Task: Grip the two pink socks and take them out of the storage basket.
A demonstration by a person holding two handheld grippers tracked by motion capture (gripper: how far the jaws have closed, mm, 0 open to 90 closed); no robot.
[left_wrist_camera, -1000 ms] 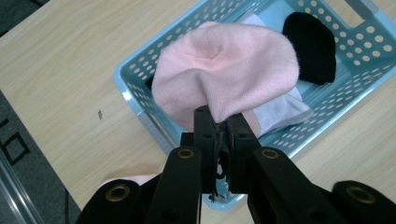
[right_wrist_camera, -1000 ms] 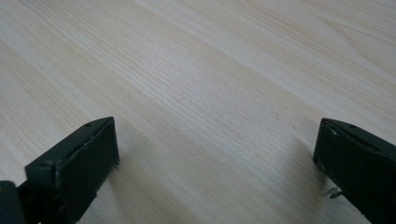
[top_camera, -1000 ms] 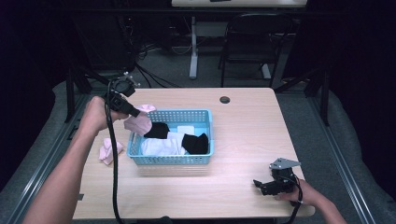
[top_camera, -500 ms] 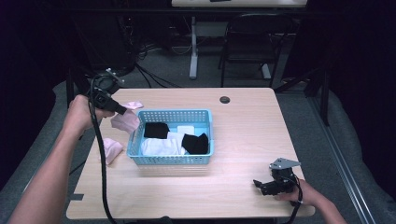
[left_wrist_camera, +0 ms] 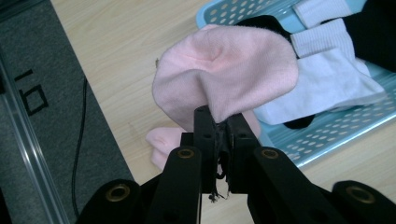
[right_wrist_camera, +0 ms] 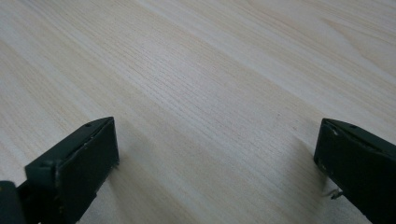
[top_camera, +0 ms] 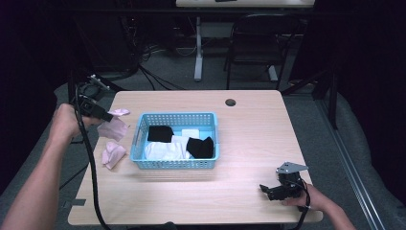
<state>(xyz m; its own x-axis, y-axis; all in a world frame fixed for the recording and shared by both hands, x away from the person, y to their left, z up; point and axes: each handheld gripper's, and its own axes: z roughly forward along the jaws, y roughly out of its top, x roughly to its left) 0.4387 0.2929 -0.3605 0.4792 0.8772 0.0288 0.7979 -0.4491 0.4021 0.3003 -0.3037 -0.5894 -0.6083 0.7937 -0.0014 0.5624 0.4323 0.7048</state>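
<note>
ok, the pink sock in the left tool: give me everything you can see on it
The pink sock is soft knit fabric, plain pale pink with no visible pattern. The left tool is shut on a pinched fold of it, and the rest bulges out beyond the jaws in a rounded, creased bunch. In the high view it hangs off the table's surface, left of the blue basket, apparently without touching it. Another pink sock lies on the table below it. Its cuff and toe cannot be told apart.
</note>
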